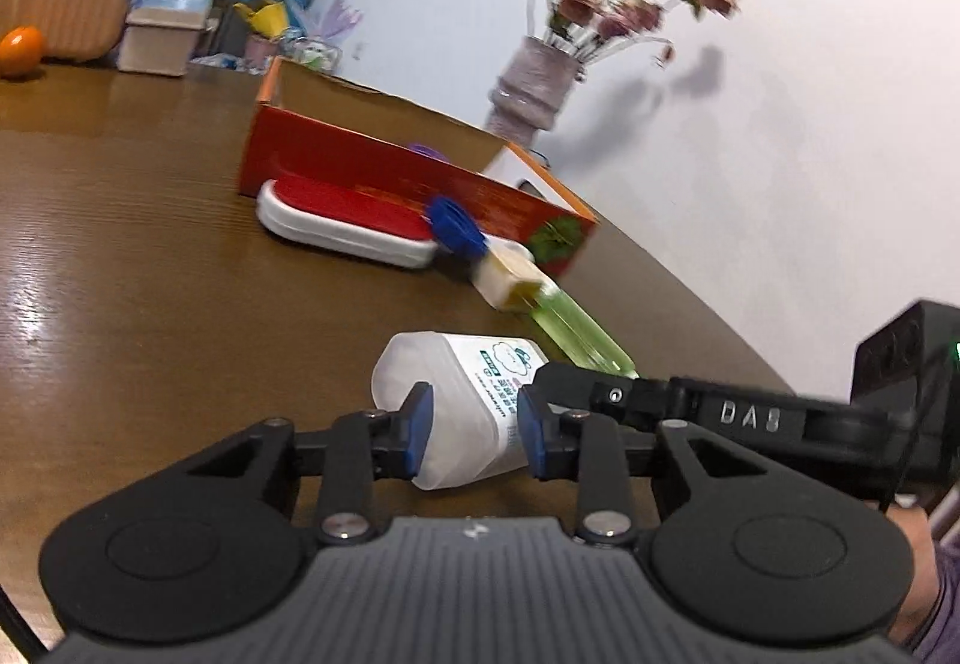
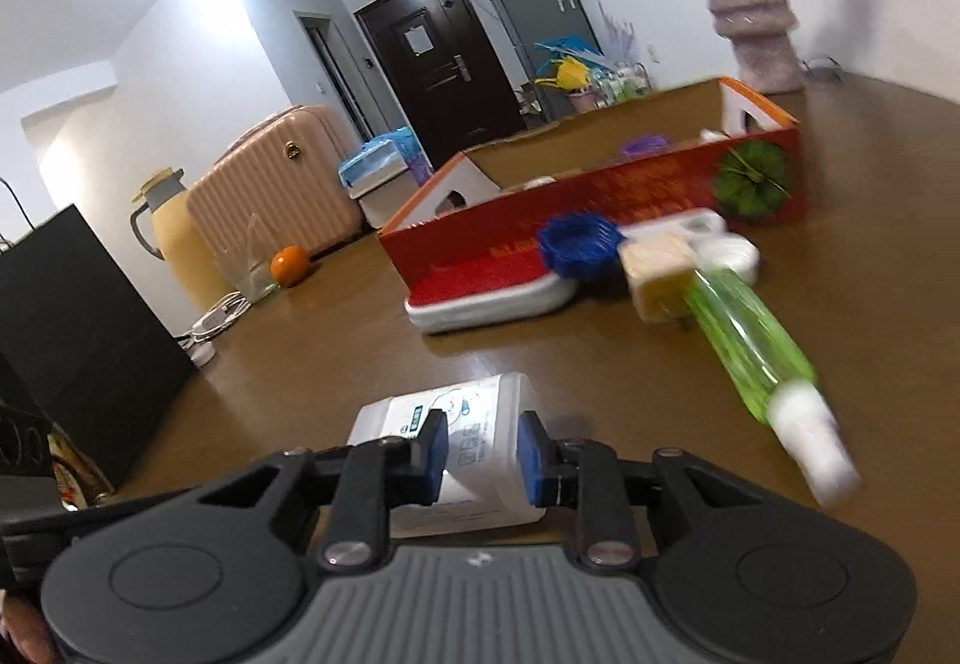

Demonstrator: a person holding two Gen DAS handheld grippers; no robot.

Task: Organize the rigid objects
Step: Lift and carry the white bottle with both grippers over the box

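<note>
Between my left pads [image 1: 420, 433] the white bottle [image 1: 462, 400] sits clamped; right tongs [image 2: 477, 454] narrow, contact unclear; lift level toward the box [image 1: 384, 166].

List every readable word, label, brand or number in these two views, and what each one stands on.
"DAS": embossed on the black arm of the right gripper, seen from the left wrist; last letter uncertain.
White plastic bottle: printed label, too small to read.
Red cardboard box: gold lettering, blurred.
Dark door: paper notice, unreadable.
</note>
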